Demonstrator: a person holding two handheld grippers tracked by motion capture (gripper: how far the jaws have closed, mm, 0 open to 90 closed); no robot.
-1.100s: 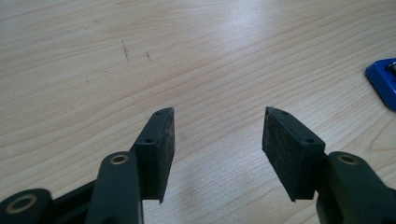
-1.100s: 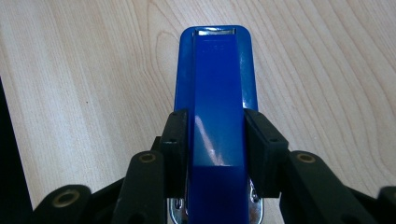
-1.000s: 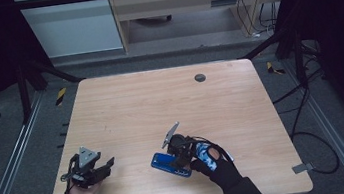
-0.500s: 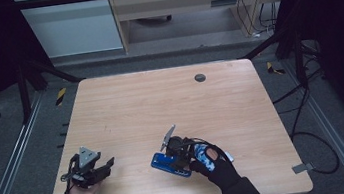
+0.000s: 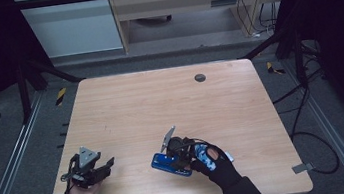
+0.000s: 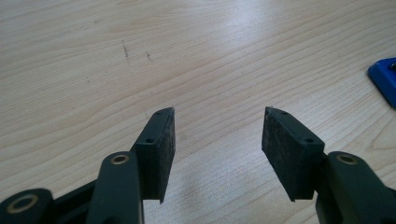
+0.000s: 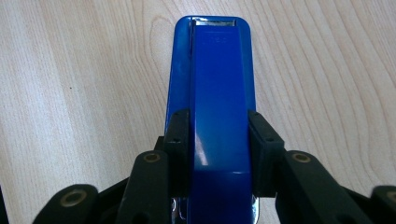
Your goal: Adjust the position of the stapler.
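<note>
Blue stapler (image 7: 212, 107) lies flat on the wooden table (image 5: 160, 98), near edge, right of centre. Right gripper (image 7: 213, 140) clamps both pads against its sides. Left gripper (image 6: 217, 140), at near left, stands wide open, holding nothing.

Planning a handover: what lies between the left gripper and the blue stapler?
Bare wooden table in the high view: nothing lies between the left gripper and the blue stapler.
</note>
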